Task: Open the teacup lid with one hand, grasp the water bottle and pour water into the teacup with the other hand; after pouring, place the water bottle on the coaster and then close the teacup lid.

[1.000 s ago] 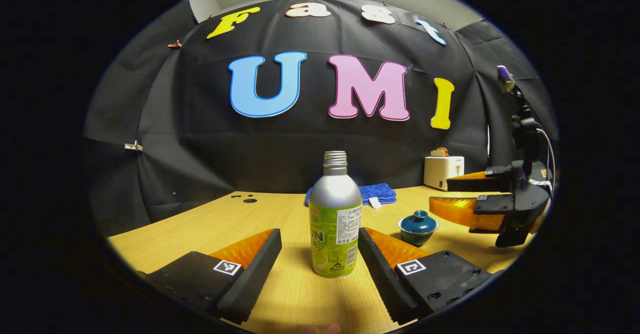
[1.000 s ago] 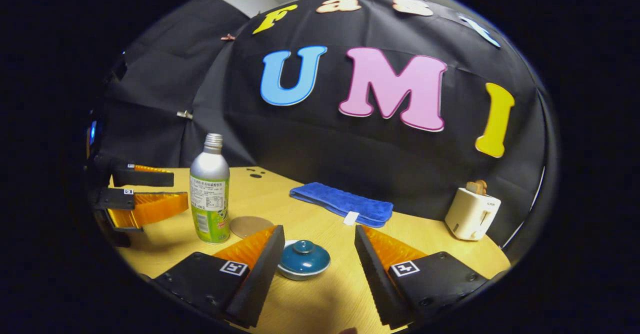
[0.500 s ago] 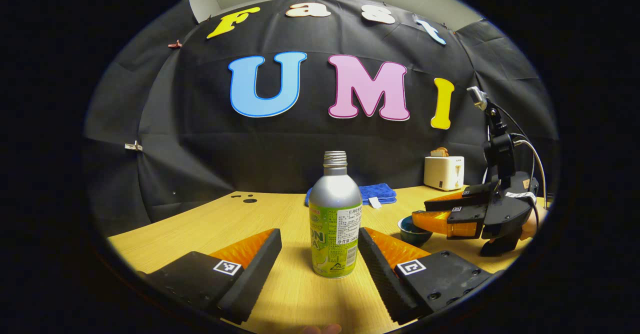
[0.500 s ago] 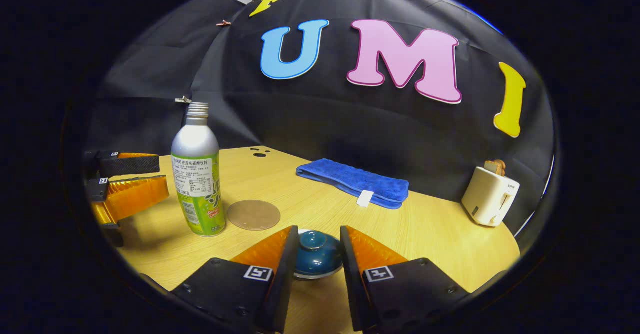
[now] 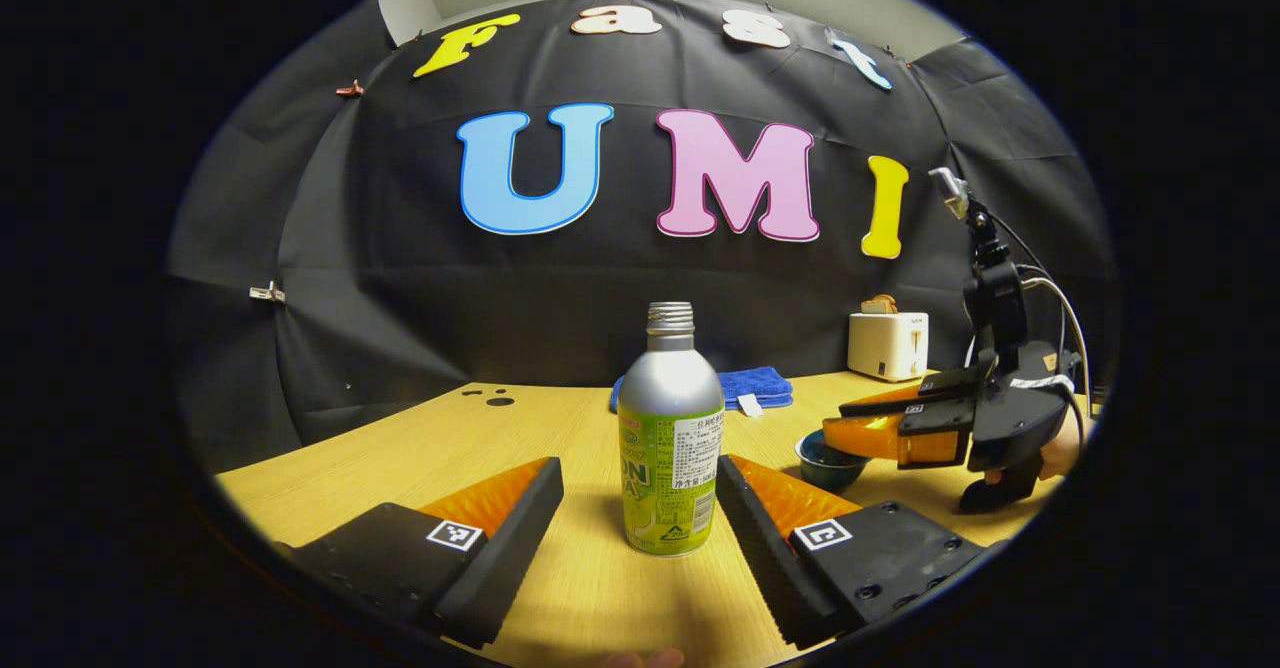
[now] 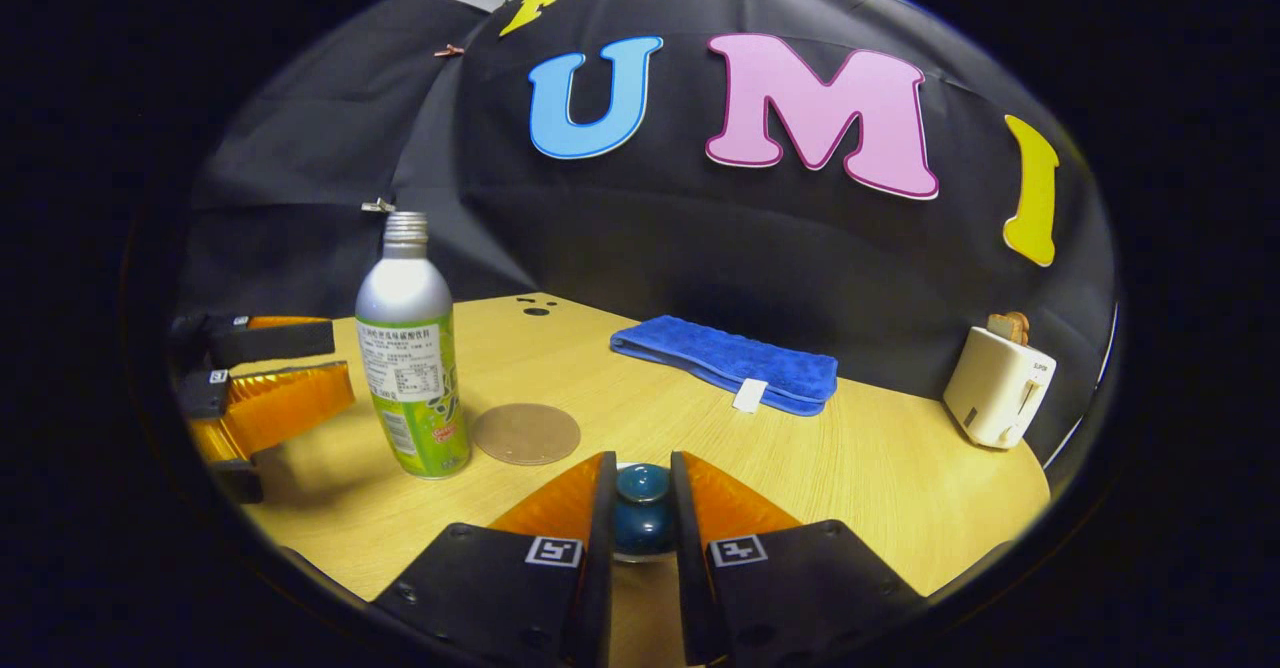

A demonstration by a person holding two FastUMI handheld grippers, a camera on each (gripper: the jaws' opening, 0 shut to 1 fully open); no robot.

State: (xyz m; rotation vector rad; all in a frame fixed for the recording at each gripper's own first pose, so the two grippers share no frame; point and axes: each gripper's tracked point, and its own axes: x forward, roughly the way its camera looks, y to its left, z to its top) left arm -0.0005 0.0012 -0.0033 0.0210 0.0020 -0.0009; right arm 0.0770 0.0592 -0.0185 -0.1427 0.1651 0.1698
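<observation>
A silver bottle with a green label (image 5: 670, 448) stands uncapped on the wooden table (image 5: 420, 448). It sits between the fingers of my left gripper (image 5: 638, 468), which is open and touches neither side. In the right gripper view the bottle (image 6: 412, 378) stands left of a round brown coaster (image 6: 526, 433), with the left gripper (image 6: 338, 360) beside it. My right gripper (image 6: 640, 470) is shut on the knob of the dark teal teacup lid (image 6: 642, 503). From the left gripper view, the right gripper (image 5: 850, 426) hangs over the teacup (image 5: 825, 460), hiding the lid.
A folded blue towel (image 6: 730, 368) lies at the back of the table. A white toaster (image 6: 1000, 388) with bread in it stands at the far right. A hand (image 5: 1060, 448) holds the right gripper. Bare wood lies in front of the towel.
My right gripper came down over the teacup and its fingers closed from wide open onto the lid's knob. The left gripper and the bottle have not moved.
</observation>
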